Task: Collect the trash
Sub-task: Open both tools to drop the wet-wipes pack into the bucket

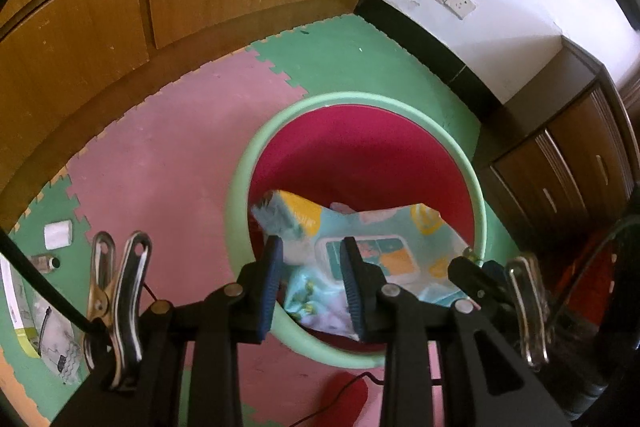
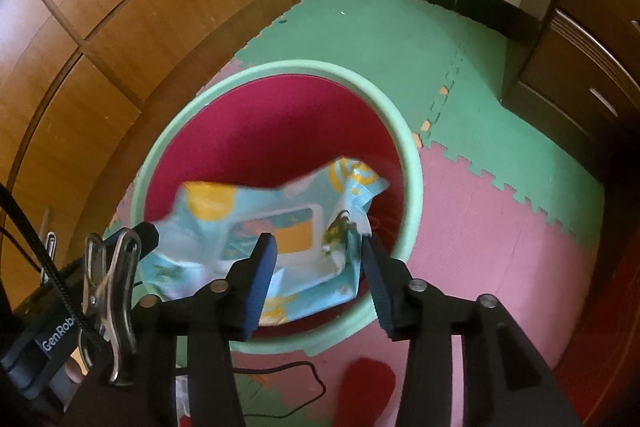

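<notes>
Both claws hang over a round bin [image 1: 240, 187] with a pale green rim and a deep red inside, standing on pink and green foam floor mats [image 1: 160, 147]. A crumpled wet-wipes packet [image 1: 384, 227], light blue with yellow patches and a white flap, lies slanted inside the bin, one end leaning on the near rim.

The left claw [image 1: 312, 283] stands partly open above the near edge of the bin, its blue pads on either side of the packet; I cannot tell whether they touch it. The right claw [image 2: 320, 267] is parted wider, and its pads do not press the packet below them.

Beside the bin on the mat lies a small white block [image 1: 58, 235]. Behind the bin stands a wooden cabinet [image 1: 100, 7].
</notes>
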Available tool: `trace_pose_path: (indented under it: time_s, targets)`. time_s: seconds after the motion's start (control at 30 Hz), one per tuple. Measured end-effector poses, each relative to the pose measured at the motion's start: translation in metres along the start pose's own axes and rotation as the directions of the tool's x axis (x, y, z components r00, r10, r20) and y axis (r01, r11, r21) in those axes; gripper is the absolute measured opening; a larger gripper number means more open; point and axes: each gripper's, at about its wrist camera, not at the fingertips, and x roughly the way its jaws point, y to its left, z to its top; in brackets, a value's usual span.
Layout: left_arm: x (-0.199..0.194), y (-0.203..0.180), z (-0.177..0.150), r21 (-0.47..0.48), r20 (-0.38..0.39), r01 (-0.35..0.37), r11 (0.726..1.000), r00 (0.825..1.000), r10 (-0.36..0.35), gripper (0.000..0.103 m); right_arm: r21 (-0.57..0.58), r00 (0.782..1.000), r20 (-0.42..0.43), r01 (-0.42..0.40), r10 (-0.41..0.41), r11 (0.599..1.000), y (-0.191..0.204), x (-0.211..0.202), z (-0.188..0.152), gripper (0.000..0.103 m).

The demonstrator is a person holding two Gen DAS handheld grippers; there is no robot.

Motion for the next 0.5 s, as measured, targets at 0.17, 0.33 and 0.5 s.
trace_pose_path:
  time_s: [0.17,0.33,0.5]
  targets:
    - [-0.005,0.003,0.001,-0.006,0.010,0.002,1.000,1.000,-0.002,0.030,0.002,1.000,0.007,-0.007,0.007,1.000,0.001,-0.004,0.001,0.046]
    - [-0.009,0.005,0.003,-0.017,0.016,-0.003,1.000,1.000,0.003,0.030,0.027,1.000,0.005,-0.015,0.015,1.000,-0.002,-0.005,0.002,0.046]
    - [-0.014,0.007,0.003,-0.016,0.020,-0.010,1.000,1.000,0.010,0.030,0.032,0.999,-0.001,-0.039,0.040,0.999,0.000,-0.007,0.003,0.046]
